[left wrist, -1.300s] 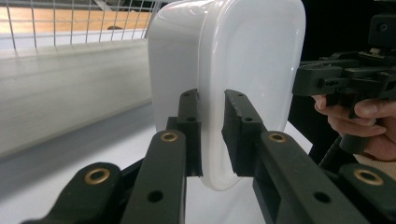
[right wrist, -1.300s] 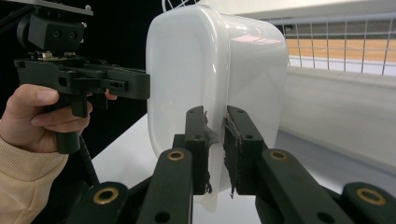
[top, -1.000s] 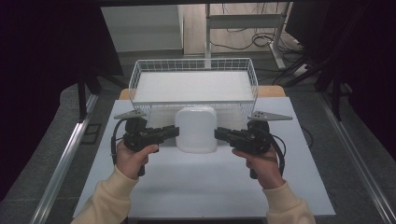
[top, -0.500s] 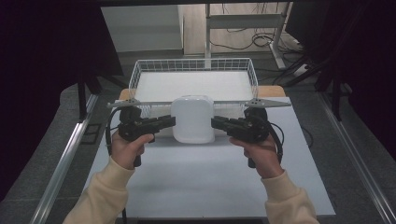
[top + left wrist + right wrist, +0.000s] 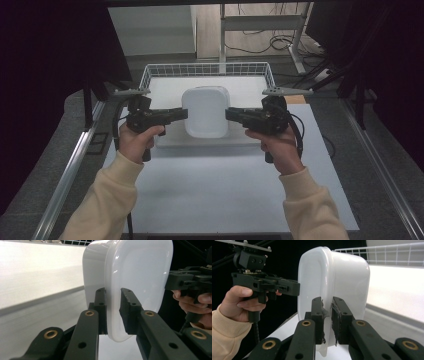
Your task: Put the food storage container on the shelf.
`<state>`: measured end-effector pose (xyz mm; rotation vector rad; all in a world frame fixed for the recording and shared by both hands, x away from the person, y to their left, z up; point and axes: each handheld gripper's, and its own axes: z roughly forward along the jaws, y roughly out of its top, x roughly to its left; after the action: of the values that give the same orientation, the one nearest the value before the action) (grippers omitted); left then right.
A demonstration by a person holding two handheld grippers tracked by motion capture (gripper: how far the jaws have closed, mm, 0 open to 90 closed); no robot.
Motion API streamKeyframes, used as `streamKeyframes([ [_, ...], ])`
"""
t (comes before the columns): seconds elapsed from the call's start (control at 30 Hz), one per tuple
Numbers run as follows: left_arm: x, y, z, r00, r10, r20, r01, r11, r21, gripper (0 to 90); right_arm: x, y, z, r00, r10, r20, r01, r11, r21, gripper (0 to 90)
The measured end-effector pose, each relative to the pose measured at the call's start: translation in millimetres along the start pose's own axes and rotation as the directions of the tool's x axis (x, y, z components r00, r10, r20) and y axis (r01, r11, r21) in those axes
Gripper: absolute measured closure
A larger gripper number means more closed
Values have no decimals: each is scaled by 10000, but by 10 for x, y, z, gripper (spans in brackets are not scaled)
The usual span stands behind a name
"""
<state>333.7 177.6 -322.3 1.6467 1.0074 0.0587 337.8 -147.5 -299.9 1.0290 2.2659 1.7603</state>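
So we've got the white rounded plastic container (image 5: 205, 111) pinched by its rim on both sides, left gripper (image 5: 181, 114) and right gripper (image 5: 231, 114) clamped tight. It hangs above the table, just before the white wire basket (image 5: 207, 69). Grab's done, drop-off isn't.

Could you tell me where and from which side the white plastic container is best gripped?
Grip the white container by its thin protruding rim, coming in level from its two opposite sides. The body is wide and smooth, but the rim fits between jaws, as the left gripper and right gripper show, each clamped on it.
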Motion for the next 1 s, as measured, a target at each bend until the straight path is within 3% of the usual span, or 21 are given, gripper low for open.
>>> streamKeyframes([
  [0.2,44,140,33,9997,-115,211,116,9999,-3,766,-95,142,2,9994,212,-275,-217,9996,-187,810],
  [1.0,170,534,138,9998,-190,-102,193,9995,248,769,-348,462,169,9975,694,-153,-693,9976,34,807],
])
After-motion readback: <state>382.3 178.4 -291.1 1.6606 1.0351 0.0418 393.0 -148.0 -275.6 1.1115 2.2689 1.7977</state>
